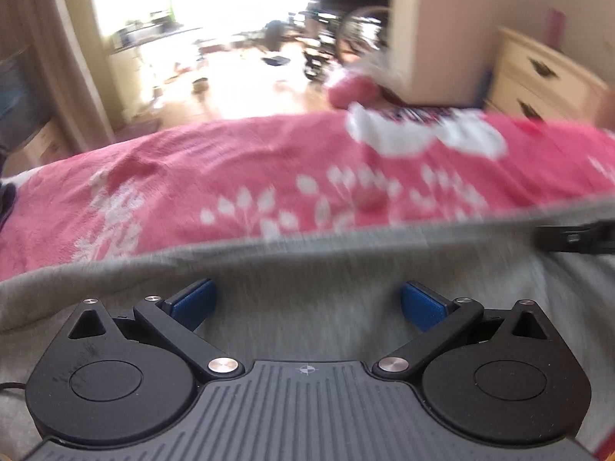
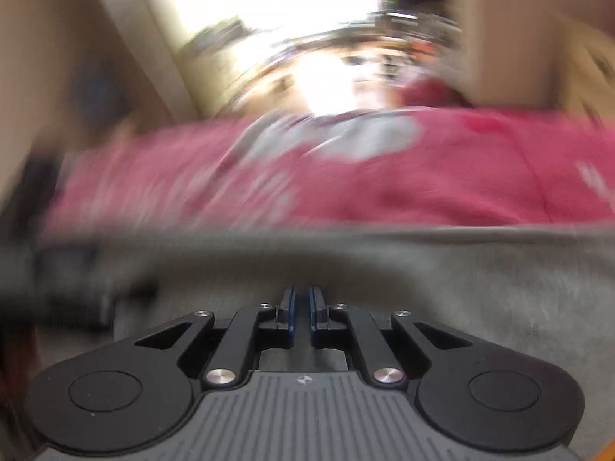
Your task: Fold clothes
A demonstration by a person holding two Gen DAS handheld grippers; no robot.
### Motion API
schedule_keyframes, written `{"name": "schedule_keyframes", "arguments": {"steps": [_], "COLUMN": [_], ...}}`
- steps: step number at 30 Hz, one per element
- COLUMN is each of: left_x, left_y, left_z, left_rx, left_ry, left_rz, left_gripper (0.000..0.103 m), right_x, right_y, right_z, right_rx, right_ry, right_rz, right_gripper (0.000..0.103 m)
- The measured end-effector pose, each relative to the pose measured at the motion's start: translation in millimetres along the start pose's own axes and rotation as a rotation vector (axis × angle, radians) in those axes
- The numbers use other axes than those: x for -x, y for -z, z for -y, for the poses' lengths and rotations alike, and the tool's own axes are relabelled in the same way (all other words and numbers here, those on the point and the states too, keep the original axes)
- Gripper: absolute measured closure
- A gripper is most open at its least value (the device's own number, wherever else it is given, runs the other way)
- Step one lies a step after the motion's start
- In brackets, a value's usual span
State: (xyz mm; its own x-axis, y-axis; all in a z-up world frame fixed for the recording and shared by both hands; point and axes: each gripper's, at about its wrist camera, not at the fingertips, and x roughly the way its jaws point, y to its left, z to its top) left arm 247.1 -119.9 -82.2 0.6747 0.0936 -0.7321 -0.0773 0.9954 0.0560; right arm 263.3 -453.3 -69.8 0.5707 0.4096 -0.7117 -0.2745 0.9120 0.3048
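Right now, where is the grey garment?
The grey garment fills the near foreground in both wrist views, spread under the left tongs and right tongs, on the pink floral blanket.

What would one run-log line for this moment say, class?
left claw: open over grey garment | right claw: nearly shut, grip unclear | surface: pink floral blanket | views: blurred

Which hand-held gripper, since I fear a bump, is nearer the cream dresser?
Right. The right hand-held gripper lies toward the cream dresser; the left hand-held gripper sits farther back and leftward.
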Motion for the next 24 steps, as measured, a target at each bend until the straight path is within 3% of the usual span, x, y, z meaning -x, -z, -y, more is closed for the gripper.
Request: {"name": "schedule_keyframes", "arguments": {"steps": [2, 6, 10, 12, 16, 20, 22, 23, 24], "left_x": [-1.2, 6.6, 8.2, 8.1, 15.7, 46.9, 71.6, 84.6, 97.6], "left_y": [-6.7, -8.1, -4.6, -4.9, -17.3, -34.6, -36.2, -33.5, -30.7], "left_z": [-0.8, -4.1, -17.2, -25.6, -41.6, -60.4, -68.6, -72.1, -75.5], "left_rx": [0.019, -0.073, -0.131, -0.134, -0.158, -0.204, -0.291, -0.347, -0.405], "left_ry": [-0.016, -0.02, -0.033, -0.03, -0.054, -0.021, -0.001, -0.001, -0.002], "left_rz": [-0.002, 0.001, -0.018, -0.035, -0.065, -0.119, -0.143, -0.151, -0.158], "left_gripper": [0.0, 0.0, 0.0, 0.0, 0.0, 0.0, 0.0, 0.0, 0.0], "right_x": [4.3, 16.1, 49.4, 64.2, 99.4, 118.9, 118.7, 115.8, 109.7], "right_y": [-4.6, -11.5, -2.1, 1.3, -5.5, 8.5, 18.6, 25.0, 29.4], "right_z": [17.1, 58.8, 152.3, 201.8, 264.4, 248.3, 217.4, 201.2, 190.5], "right_rx": [-0.096, -0.278, -0.396, -0.459, -0.528, -0.565, -0.509, -0.469, -0.437], "right_ry": [0.024, 0.096, 0.322, 0.397, 0.726, 0.641, 0.51, 0.446, 0.437], "right_rz": [0.044, 0.124, 0.148, 0.209, 0.246, 0.272, 0.259, 0.24, 0.213], "right_gripper": [0.097, 0.097, 0.097, 0.103, 0.1, 0.098, 0.097, 0.094, 0.083]}}
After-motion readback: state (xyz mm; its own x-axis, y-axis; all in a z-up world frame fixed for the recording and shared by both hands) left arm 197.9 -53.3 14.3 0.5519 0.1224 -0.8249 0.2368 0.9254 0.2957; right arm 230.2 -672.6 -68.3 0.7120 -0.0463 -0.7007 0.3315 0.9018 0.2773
